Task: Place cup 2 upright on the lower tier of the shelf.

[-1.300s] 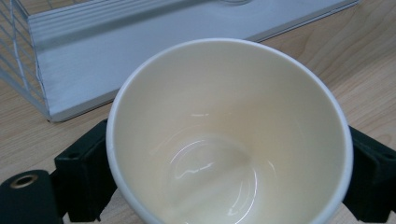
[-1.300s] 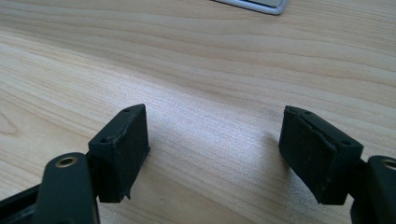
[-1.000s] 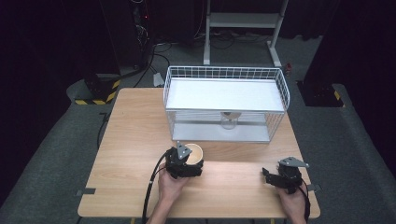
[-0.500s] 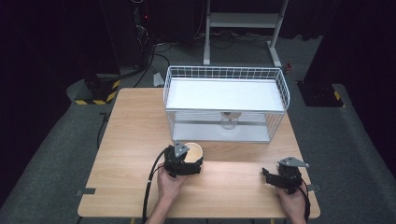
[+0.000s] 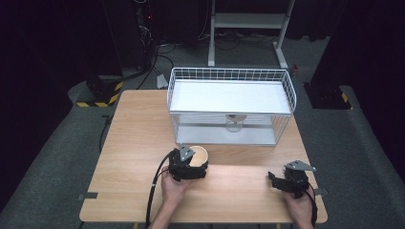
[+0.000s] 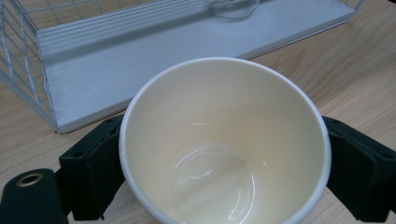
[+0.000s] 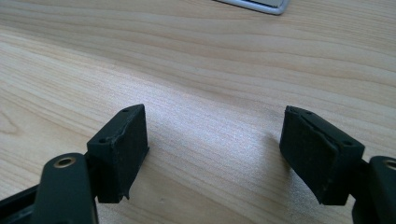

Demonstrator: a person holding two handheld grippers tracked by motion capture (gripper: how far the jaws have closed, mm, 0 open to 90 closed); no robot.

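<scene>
Fingers (image 6: 88,172) of the left gripper (image 5: 188,164) sit pressed against either side of a cream paper cup (image 6: 224,144), one black pad on each flank of its wall, pinching it just below the white rim. From the left gripper view the cup stands upright between them with its mouth open toward the camera; its inside is pale and glossy. Just beyond those fingers lies the front edge of a white wire basket (image 5: 231,102), resting on the wooden counter (image 5: 138,138). Its low front ledge runs across directly ahead of the cup, and a small clear glass (image 5: 234,123) stands farther in, on the basket's floor, past the cup's far rim.

Over at the right gripper (image 5: 286,180), the fingers (image 7: 119,149) are spread wide apart with only bare wood grain between them; they pinch nothing. They hover low over the counter, and a corner of the basket's base shows well ahead of them. From the high view, the two grippers are well apart, each held in one of the person's hands near the counter's near edge, the cup in front of the basket's left end.
</scene>
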